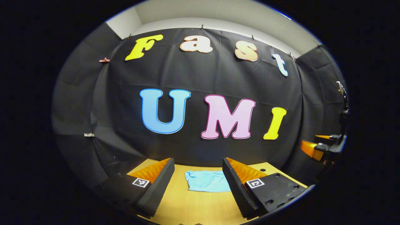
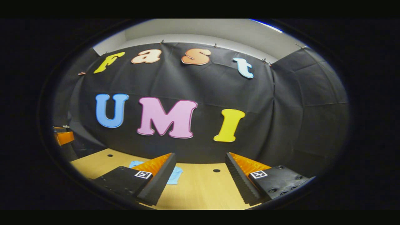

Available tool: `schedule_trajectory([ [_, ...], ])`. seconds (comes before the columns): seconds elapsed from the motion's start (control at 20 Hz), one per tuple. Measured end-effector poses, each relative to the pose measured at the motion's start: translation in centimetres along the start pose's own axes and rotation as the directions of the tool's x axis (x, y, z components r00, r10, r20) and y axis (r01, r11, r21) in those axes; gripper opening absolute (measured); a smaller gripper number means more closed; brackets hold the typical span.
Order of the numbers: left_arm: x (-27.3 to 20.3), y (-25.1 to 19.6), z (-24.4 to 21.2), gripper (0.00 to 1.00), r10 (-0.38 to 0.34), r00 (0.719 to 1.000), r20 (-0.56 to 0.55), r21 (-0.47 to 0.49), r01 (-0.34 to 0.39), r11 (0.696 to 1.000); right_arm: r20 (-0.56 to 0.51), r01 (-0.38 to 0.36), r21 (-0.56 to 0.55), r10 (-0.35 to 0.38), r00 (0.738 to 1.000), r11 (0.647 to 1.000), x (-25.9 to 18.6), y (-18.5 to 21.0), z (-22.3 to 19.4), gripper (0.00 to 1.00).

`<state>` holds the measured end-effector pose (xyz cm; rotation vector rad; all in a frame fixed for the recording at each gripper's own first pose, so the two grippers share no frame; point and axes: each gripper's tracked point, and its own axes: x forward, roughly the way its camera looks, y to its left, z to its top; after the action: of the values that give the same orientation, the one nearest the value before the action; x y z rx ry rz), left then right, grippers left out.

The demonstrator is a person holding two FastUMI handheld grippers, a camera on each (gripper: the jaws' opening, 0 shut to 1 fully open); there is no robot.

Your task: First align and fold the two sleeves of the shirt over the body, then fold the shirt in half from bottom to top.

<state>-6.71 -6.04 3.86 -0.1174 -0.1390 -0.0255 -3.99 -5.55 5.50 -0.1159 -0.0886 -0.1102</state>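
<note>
A light blue shirt [image 1: 204, 180] lies bunched into a small flat patch on the wooden table [image 1: 193, 206], near its far edge. My left gripper [image 1: 198, 162] hovers above the table, open, with the shirt showing between its fingers farther ahead. In the right gripper view the shirt [image 2: 176, 175] peeks out behind the left finger. My right gripper [image 2: 200, 155] is open too, holding nothing, over bare table [image 2: 200, 190] to the right of the shirt. Both grippers are apart from the cloth.
The other gripper [image 1: 325, 147] hangs at the right edge of the left gripper view, and at the left edge [image 2: 64, 137] of the right gripper view. Small round holes [image 2: 216, 170] dot the tabletop. The black cloth wall stands close behind the table.
</note>
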Motion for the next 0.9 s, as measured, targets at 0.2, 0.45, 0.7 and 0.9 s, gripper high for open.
schedule_trajectory([
  [0.2,-5.6,0.7,-1.3,0.96,0.004,0.999,0.047,0.073,-0.007,0.997,-0.041,-0.001,0.02,0.002,0.999,1.0,-6.3,2.0,-3.1,0.96],
  [0.45,-7.9,0.1,-6.1,0.96,-0.033,0.993,-0.111,0.008,0.034,0.999,-0.138,-0.056,0.045,0.062,0.989,0.997,-10.8,4.1,-6.1,0.96],
  [0.7,-6.0,-0.7,-4.6,0.96,-0.073,0.995,-0.072,0.052,0.076,0.996,-0.135,-0.056,0.052,0.063,0.989,0.997,-10.6,4.4,-5.4,0.97],
  [0.9,-5.8,-1.1,-4.5,0.96,-0.082,0.994,-0.071,0.046,0.086,0.995,-0.11,-0.069,0.107,0.08,0.991,0.992,-9.6,5.0,-4.4,0.97],
])
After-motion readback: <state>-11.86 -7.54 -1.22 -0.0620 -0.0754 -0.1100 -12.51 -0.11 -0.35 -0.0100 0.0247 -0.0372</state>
